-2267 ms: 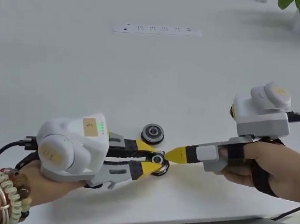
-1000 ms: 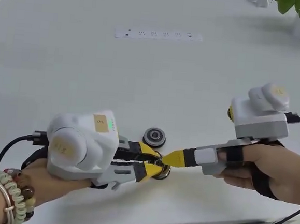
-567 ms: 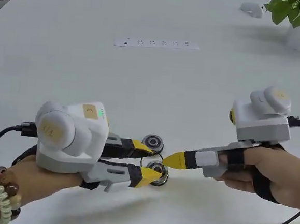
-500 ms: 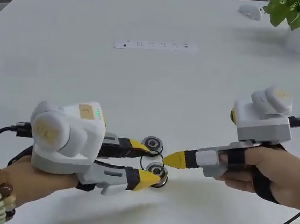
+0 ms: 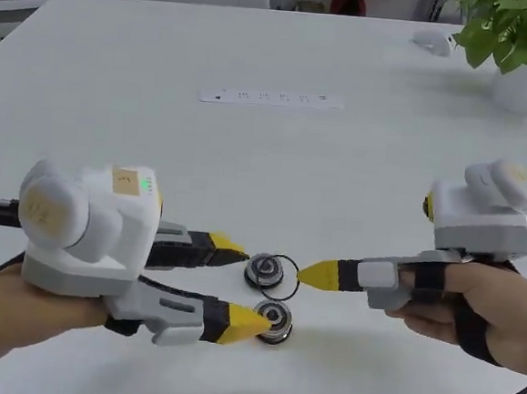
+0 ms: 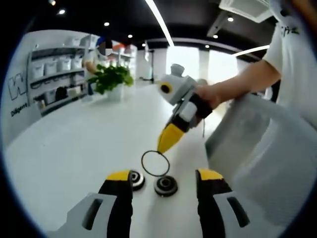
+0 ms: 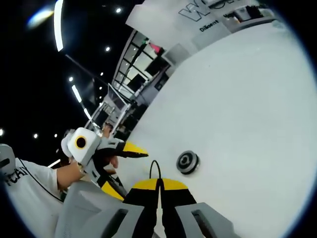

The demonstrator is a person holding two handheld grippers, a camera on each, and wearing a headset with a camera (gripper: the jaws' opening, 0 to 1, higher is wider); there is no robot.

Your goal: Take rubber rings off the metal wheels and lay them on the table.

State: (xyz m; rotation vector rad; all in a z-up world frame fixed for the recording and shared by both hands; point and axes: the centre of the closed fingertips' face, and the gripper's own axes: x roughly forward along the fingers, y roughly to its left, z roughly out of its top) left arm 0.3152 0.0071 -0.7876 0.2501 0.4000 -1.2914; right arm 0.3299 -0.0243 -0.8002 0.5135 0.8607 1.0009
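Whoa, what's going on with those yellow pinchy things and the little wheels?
A person has tongs in each hand. The right tongs are shut on a thin black rubber ring. The left tongs are open, their tips beside a metal wheel and a second wheel lying on the white table.

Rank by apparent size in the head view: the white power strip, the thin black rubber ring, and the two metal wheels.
Largest: the white power strip, although farthest away.
Next: the thin black rubber ring, pinched in the right tongs.
Smallest: the two round metal wheels, alike, so unranked.
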